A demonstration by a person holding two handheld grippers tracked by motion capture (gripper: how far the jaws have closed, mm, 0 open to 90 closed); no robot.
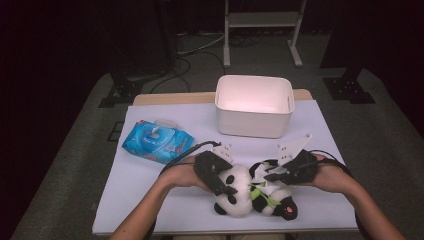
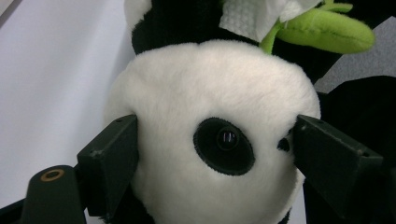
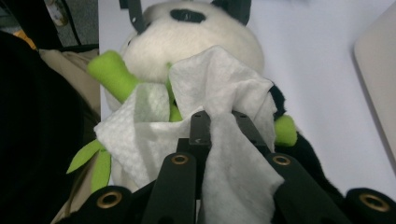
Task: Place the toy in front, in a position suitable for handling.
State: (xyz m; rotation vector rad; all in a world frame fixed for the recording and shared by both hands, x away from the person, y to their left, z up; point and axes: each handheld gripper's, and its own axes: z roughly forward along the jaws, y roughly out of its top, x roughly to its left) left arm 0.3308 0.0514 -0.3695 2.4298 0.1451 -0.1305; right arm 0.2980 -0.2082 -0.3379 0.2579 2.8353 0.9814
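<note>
A plush panda (image 1: 239,196) lies on its back near the table's front edge, with a green bamboo sprig (image 1: 265,199) on its belly. My left gripper (image 1: 224,186) has its jaws pressed on both sides of the panda's white head (image 2: 210,88), and its dark eye patch sits between them. My right gripper (image 1: 263,176) is shut on a crumpled white wipe (image 3: 219,88), which rests against the panda's chest (image 3: 187,42) beside the green bamboo sprig (image 3: 112,70). The left gripper view catches a corner of the white wipe (image 2: 252,16) above the head.
A white plastic bin (image 1: 254,105) stands open at the back of the white table sheet (image 1: 150,190). A blue pack of wet wipes (image 1: 157,141) lies at the left. The person's forearms come in from the bottom edge.
</note>
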